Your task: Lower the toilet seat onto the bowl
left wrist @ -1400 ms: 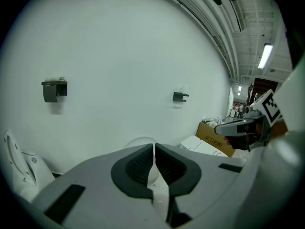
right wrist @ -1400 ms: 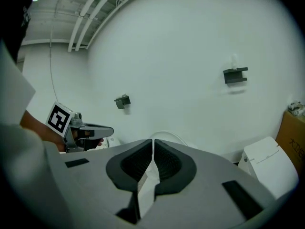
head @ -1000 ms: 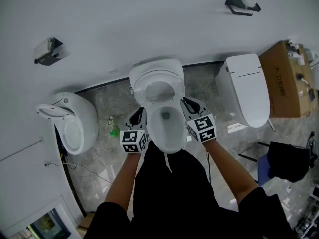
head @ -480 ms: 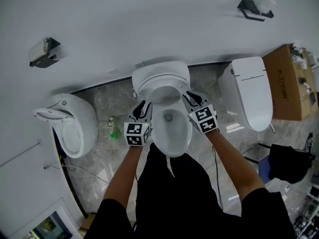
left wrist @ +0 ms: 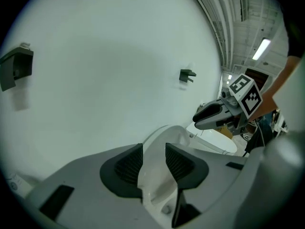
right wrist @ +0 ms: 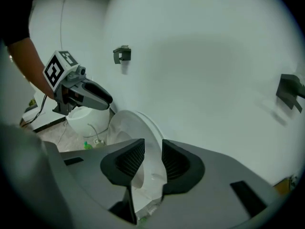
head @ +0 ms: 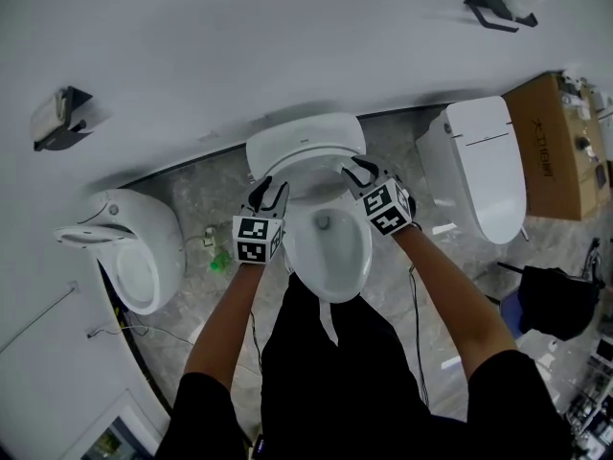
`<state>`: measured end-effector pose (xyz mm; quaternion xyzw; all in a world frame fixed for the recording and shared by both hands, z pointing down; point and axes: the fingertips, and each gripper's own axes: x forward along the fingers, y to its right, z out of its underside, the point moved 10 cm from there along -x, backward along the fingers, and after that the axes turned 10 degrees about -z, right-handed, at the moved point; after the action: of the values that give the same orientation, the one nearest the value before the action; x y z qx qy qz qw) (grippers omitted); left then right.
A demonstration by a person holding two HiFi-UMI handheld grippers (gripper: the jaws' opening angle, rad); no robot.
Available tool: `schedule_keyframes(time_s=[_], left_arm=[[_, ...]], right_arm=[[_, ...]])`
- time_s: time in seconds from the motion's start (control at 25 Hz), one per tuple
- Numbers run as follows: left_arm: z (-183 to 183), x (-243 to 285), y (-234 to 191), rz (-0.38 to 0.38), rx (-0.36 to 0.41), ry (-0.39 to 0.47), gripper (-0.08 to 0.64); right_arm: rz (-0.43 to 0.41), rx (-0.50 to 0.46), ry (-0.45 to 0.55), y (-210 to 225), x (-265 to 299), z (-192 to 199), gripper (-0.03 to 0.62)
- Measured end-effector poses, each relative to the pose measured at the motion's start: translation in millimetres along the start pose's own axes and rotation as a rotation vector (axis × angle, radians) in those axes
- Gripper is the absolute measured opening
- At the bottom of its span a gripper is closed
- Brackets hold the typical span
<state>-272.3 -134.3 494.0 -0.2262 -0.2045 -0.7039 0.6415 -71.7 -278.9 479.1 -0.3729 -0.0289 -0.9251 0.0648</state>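
A white toilet stands below me against the wall, its bowl uncovered. The seat is up and leans back toward the wall. My left gripper is at the seat's left edge and my right gripper at its right edge. In the left gripper view the seat rim runs between the jaws of the left gripper, which are opening. In the right gripper view the seat rim likewise lies between the opening jaws of the right gripper. I see no pad pressing on the seat.
Another toilet with its seat up stands to the left, and a closed one to the right beside a cardboard box. A green item and cables lie on the grey floor. Brackets hang on the wall.
Both grippers have moved from the sides of the bowl up toward the wall, to the edges of the raised seat. The seat rim now lies between each pair of jaws.
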Motion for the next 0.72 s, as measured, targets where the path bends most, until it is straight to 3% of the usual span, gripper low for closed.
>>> schedule_keyframes(time_s=[0.36,0.72], left_arm=[[5,40,1,0.02,0.111,-0.038,0.167],[8,59,-6,0.033,0.112,-0.067,0.169]], right_arm=[[-0.025,-0.112,-0.072,15,38,2,0.15],[-0.038,-0.181,-0.098,15,58,-5,0.152]])
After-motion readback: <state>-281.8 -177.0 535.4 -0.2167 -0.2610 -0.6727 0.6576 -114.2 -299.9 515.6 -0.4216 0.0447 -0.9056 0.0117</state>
